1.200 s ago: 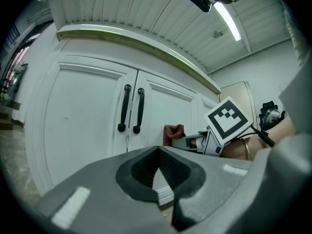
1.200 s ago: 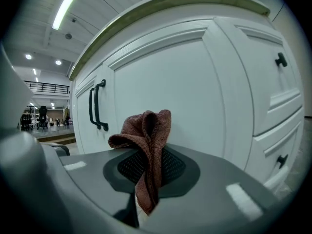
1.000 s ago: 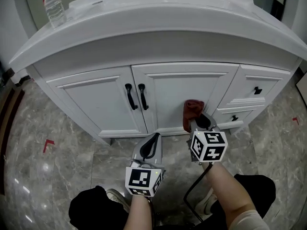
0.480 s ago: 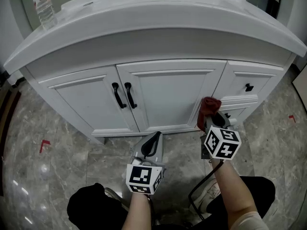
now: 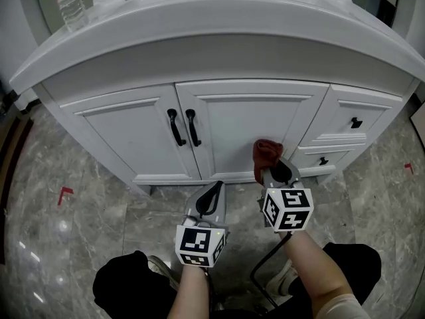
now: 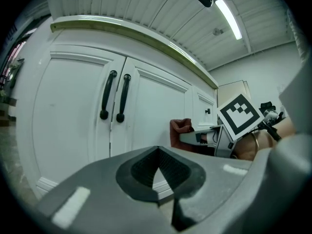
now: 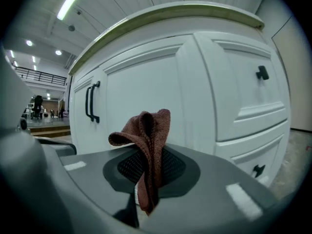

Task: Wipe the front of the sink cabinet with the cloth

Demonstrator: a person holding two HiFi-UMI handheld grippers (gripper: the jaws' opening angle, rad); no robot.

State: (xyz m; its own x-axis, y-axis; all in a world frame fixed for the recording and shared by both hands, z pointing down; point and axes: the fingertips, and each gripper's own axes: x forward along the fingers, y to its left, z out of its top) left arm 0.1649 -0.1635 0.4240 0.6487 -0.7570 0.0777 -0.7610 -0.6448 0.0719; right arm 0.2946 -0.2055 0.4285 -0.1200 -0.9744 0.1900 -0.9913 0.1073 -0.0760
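— On the grey marbled floor (image 5: 80, 198), what is seen largest?
— A white sink cabinet (image 5: 252, 128) is seen, topped by a curved bench (image 5: 219, 28). Both doors and the two right-hand drawers (image 5: 339, 121) are closed, so nothing inside them can be told. A clear bottle (image 5: 70, 4) is stood upright at the bench's back left.
— And the cloth?
— A reddish-brown cloth (image 7: 148, 140) is pinched by the right tool (image 5: 279, 173), whose jaws are pressed onto its lower folds. Its long axis is run along the jaws, with the bunched free end pointed at the right door's lower right corner. Contact with the door cannot be confirmed.
— The other tool?
— The left tool (image 5: 211, 201) is held just left of it, jaws pressed together with nothing between them, and is pointed at the cabinet's foot.
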